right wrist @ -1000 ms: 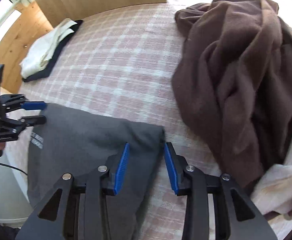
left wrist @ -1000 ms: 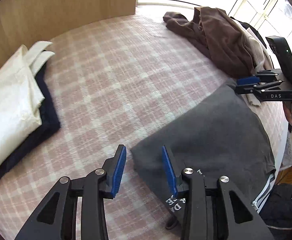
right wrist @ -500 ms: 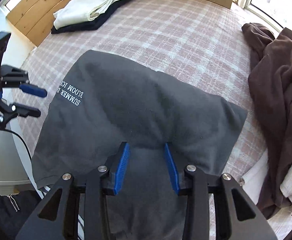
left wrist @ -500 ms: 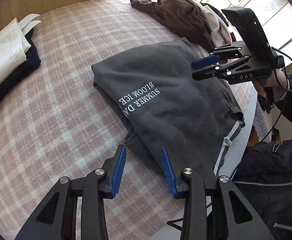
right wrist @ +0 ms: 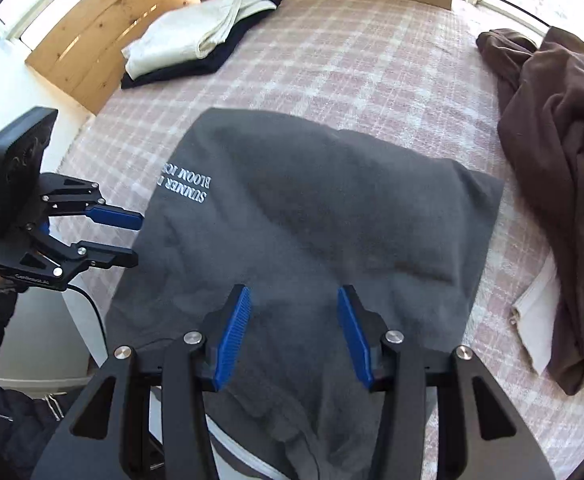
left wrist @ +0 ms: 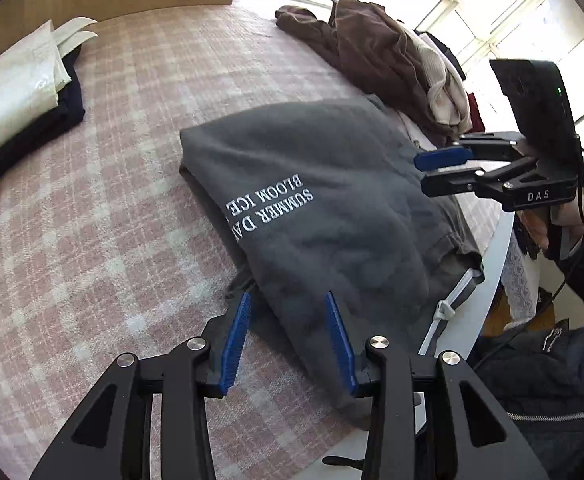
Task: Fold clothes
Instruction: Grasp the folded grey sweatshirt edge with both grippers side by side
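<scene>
A grey garment (left wrist: 331,184) with white lettering lies folded on the pink plaid bed (left wrist: 112,168); its near end hangs over the bed's edge. My left gripper (left wrist: 288,308) hovers over the garment's near left edge. Its jaws are opening, and the pads press on nothing. My right gripper (right wrist: 293,300) hangs above the grey garment (right wrist: 311,208) near its front, jaws also opening, with the cloth below them untouched. In each wrist view the other gripper shows at the side: the right gripper (left wrist: 427,172) and the left gripper (right wrist: 136,236).
A cream garment on a navy one forms a folded stack (left wrist: 16,96) (right wrist: 200,36) by the wooden headboard (right wrist: 104,32). A loose pile of brown and cream clothes (left wrist: 375,52) (right wrist: 555,140) lies at the far right. A person's dark jacket (left wrist: 551,380) is at the bed's edge.
Both grippers have drawn back from the garment's far corners toward its near side, so more of the garment and its lettering shows. Both pairs of jaws stand a little wider.
</scene>
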Tool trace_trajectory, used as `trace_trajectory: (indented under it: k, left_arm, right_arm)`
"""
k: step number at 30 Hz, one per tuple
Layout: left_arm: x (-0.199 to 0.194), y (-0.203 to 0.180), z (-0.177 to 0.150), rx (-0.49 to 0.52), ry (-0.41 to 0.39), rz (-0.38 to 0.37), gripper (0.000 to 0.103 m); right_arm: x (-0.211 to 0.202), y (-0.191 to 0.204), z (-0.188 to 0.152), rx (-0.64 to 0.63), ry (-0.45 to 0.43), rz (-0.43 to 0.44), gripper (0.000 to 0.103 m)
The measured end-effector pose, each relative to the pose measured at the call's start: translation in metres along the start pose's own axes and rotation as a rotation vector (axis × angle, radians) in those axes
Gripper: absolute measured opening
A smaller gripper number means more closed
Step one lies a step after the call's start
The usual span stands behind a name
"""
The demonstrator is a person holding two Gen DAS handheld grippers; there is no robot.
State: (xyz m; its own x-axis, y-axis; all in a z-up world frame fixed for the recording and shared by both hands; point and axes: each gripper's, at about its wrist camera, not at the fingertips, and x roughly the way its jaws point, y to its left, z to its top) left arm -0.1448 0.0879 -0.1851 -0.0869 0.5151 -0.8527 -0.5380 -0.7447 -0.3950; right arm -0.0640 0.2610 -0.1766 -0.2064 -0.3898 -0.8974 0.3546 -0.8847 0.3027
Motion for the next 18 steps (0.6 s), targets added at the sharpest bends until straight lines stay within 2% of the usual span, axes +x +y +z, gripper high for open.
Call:
trace_trajectory:
  k: [2, 3, 4, 7, 10, 16, 18]
  left_arm:
    - [-0.005, 0.005, 0.009, -0.055, -0.046, 0.008, 0.044]
    - [-0.001, 0.006, 0.014, -0.067, -0.043, 0.023, 0.044]
    - [0.002, 0.007, 0.018, -0.079, -0.040, 0.039, 0.044]
    - [0.015, 0.001, 0.021, -0.096, -0.009, 0.040, 0.044]
    - [0.020, -0.009, 0.008, -0.104, 0.011, 0.054, 0.044]
    - [0.006, -0.001, -0.025, -0.266, -0.023, 0.051, 0.044]
    - [0.008, -0.001, -0.026, -0.288, -0.032, 0.084, 0.044]
  right_arm:
    - [-0.020, -0.016, -0.001, 0.059, -0.068, -0.035, 0.049]
    - [-0.026, -0.028, -0.001, 0.091, -0.092, -0.071, 0.058]
    - [-0.030, -0.040, -0.001, 0.131, -0.105, -0.091, 0.059]
    - [-0.027, -0.073, -0.008, 0.264, -0.072, -0.042, 0.059]
    - [-0.027, -0.083, -0.028, 0.284, -0.057, -0.053, 0.059]
    - [-0.020, -0.091, -0.070, 0.370, -0.062, 0.013, 0.059]
    - [-0.016, -0.094, -0.077, 0.397, -0.074, 0.036, 0.059]
